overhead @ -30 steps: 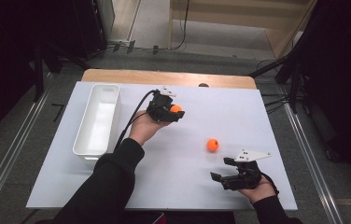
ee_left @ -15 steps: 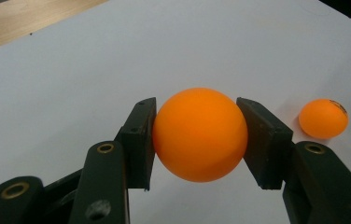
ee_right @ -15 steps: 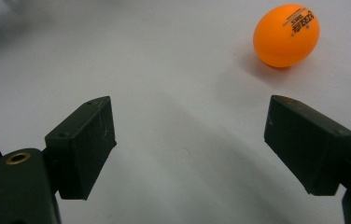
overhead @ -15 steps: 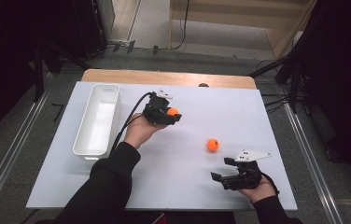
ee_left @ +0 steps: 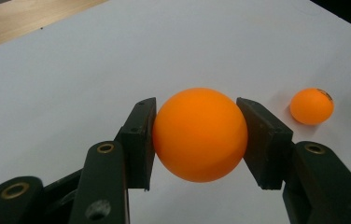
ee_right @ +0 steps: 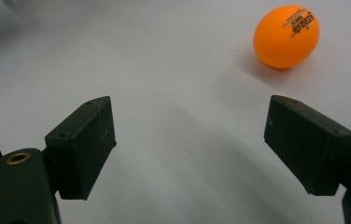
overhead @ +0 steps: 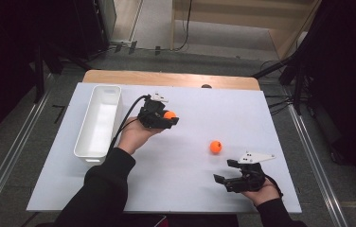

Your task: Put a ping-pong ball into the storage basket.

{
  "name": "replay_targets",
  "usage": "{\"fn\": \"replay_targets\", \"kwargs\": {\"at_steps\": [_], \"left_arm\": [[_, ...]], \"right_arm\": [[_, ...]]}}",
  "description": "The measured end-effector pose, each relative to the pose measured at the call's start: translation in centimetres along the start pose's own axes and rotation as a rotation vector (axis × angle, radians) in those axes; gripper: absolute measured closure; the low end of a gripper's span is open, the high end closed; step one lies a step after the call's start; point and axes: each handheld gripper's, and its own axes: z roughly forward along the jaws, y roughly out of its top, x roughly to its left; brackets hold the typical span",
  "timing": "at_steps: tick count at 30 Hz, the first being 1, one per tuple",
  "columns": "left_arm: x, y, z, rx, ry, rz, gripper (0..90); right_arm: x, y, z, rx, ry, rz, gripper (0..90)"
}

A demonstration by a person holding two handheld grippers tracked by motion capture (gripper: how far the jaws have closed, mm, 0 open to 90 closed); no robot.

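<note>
Left gripper (overhead: 166,118) jaws pinching an orange ball (ee_left: 200,134); right gripper (overhead: 226,171) jaws spread over bare table (overhead: 176,161).

- Left hand-held gripper (overhead: 169,118): raised over the middle of the white table (overhead: 190,189), jaws closed on an orange ball (overhead: 169,115); a black cable trails from it toward the person's sleeve.
- Second orange ball (overhead: 216,146): lying on the table, apart from both grippers.
- Right hand-held gripper (overhead: 224,171): low at the near right, jaws spread, nothing between them.
- White tray (overhead: 87,151): long, at the table's left.
</note>
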Motion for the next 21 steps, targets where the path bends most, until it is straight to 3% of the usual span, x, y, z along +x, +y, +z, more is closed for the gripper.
{"fn": "replay_targets", "kwargs": {"at_steps": [14,21], "left_arm": [[-0.4,-0.4,-1.3,-0.004,-0.023,0.014,50.3],[0.0,-0.4,-2.1,-0.020,-0.035,-0.011,50.4]], "right_arm": [[0.0,0.0,0.0,-0.003,0.003,-0.010,14.9],[0.2,0.1,0.0,0.001,0.008,-0.002,14.8]]}}
